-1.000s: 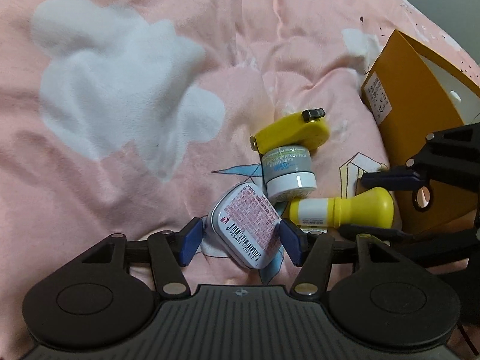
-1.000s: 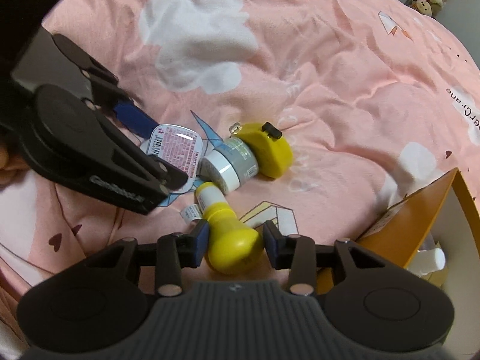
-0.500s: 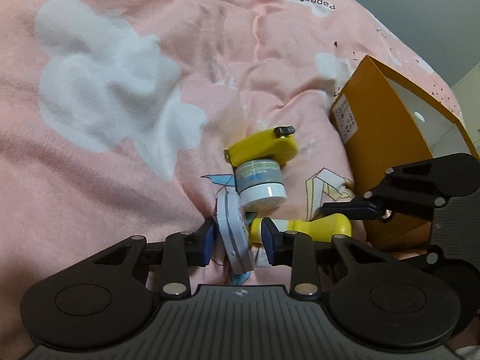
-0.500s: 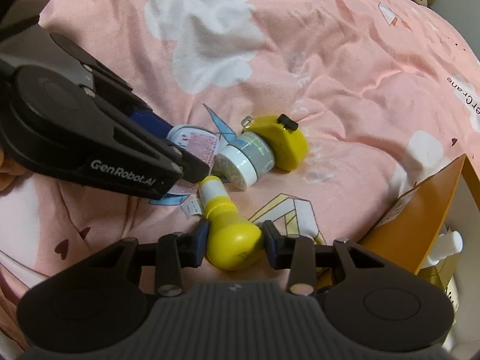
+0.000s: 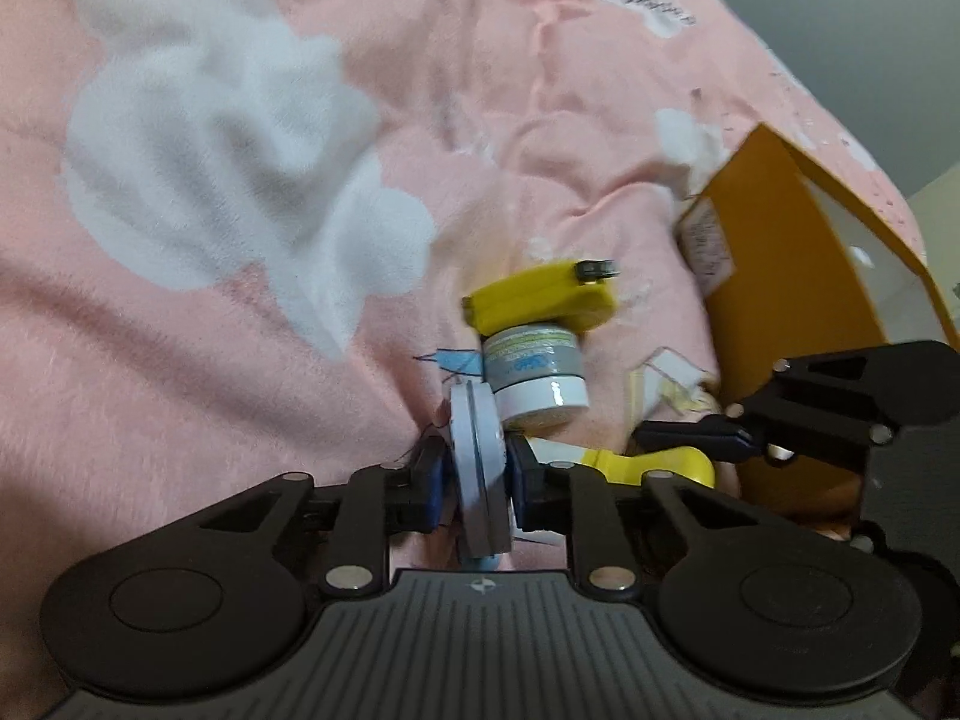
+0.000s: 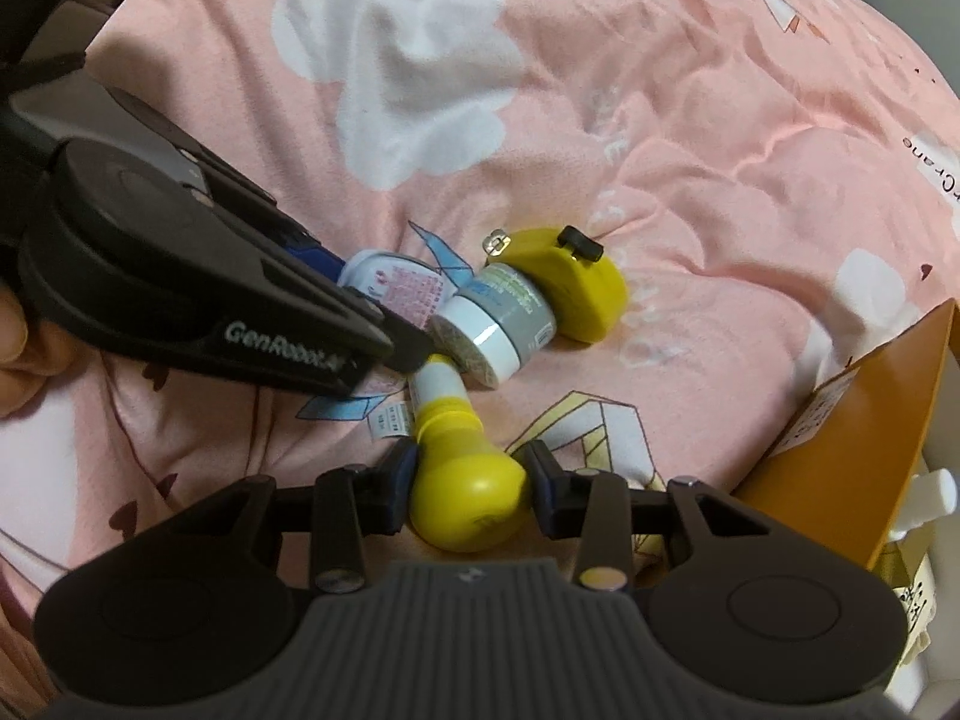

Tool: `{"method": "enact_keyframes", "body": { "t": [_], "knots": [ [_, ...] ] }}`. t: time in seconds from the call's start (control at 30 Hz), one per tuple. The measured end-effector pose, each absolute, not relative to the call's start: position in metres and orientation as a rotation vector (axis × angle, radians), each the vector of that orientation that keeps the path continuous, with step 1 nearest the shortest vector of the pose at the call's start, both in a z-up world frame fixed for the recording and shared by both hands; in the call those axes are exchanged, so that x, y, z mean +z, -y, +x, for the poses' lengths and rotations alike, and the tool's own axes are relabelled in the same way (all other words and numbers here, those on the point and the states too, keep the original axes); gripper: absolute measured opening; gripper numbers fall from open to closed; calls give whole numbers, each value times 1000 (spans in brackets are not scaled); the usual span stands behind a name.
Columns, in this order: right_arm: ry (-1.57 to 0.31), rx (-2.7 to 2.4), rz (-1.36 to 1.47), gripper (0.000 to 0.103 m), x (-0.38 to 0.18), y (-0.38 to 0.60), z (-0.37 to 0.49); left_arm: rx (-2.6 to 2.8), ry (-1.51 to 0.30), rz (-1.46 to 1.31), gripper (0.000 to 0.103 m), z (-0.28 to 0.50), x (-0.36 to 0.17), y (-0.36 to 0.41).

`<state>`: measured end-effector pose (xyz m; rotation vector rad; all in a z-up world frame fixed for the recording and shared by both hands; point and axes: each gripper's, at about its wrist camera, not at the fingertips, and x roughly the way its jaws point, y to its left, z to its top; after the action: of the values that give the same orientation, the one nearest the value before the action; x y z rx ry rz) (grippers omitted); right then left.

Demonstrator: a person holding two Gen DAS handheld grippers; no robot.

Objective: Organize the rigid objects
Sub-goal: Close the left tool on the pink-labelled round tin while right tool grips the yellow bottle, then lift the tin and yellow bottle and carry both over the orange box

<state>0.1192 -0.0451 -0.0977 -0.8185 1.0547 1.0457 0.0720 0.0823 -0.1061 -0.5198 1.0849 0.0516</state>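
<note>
Two grippers down on pink blanket point(image 5: 198, 372). Orange box point(image 6: 864, 438) at right edge, open; white bottle point(image 6: 921, 501) partly visible inside, rest cut off. Left gripper point(image 5: 477, 480) jaws just closed, clamped on flat tin point(image 5: 474, 462) held on edge. Right gripper point(image 6: 468, 477) clamped on yellow bottle point(image 6: 459, 480). Grey jar point(image 6: 501, 318) on its side, touching yellow tape measure point(image 6: 576, 285). Jar label blurred.
</note>
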Motion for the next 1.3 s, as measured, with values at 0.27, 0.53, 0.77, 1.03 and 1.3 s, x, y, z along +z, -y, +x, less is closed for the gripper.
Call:
{"method": "enact_keyframes", "body": {
  "t": [0.27, 0.53, 0.77, 1.03, 1.3],
  "knots": [
    [-1004, 1042, -848, 39, -93, 51, 109, 54, -1095, -510, 26, 77, -109, -81],
    [-1021, 1035, -820, 38, -96, 49, 112, 49, -1073, -489, 20, 72, -102, -77],
    [-960, 1019, -786, 38, -71, 62, 101, 30, -965, -410, 20, 59, -67, -67],
    [-856, 957, -726, 38, -39, 79, 93, 23, -858, -401, 20, 55, -33, -59],
    [-763, 862, -603, 38, 13, 118, 104, -43, -775, -419, 20, 63, -2, -45]
  ]
}}
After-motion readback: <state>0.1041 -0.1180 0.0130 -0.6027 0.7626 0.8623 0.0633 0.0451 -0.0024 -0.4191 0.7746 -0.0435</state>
